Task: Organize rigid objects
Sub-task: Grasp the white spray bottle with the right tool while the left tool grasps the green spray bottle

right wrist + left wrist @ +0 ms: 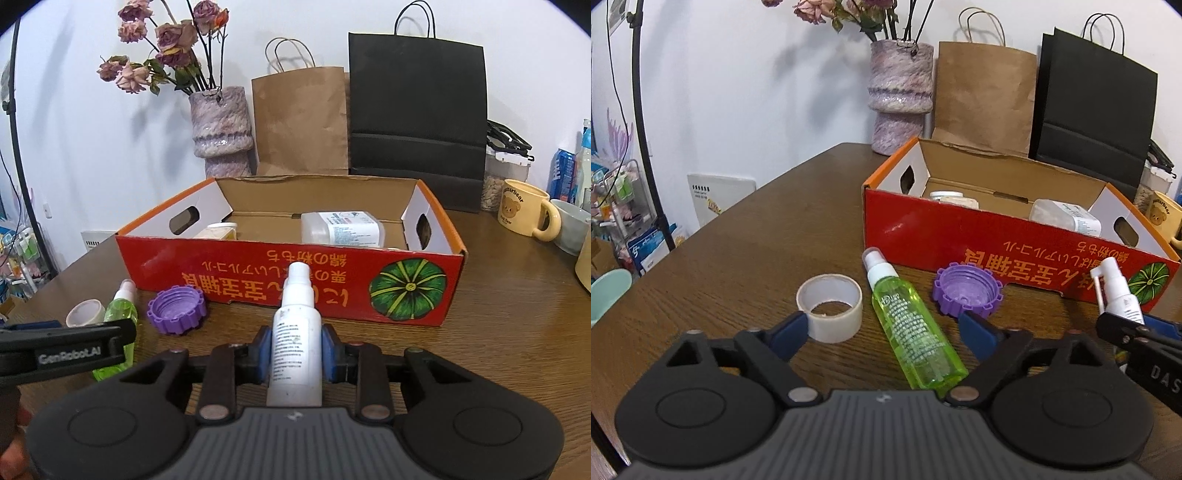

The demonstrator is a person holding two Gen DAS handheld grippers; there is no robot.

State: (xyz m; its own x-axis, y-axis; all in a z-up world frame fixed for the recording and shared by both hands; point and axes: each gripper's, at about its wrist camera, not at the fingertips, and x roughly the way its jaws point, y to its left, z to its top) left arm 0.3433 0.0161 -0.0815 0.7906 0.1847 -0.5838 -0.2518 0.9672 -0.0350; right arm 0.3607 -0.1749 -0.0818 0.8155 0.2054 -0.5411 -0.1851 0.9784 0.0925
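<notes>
Left wrist view: the left gripper (pixel 882 330) is spread wide, pinching nothing; the green spray bottle (pixel 916 332) lies flat on the table (pixel 738 251) between its fingers, no pad pressing it. The tape roll (pixel 830 306) sits just beside the left finger, the purple cap (pixel 967 293) just ahead of the right one. Beyond them stands the red cardboard box (pixel 960 236), already containing what look like two pale containers, partly hidden by its front wall.

Right wrist view: the right gripper (pixel 294 350) is pressed onto a white spray bottle (pixel 295 343), which points forward toward the box. I judge the sorting under way: two items boxed, one in hand, three waiting on the table.
</notes>
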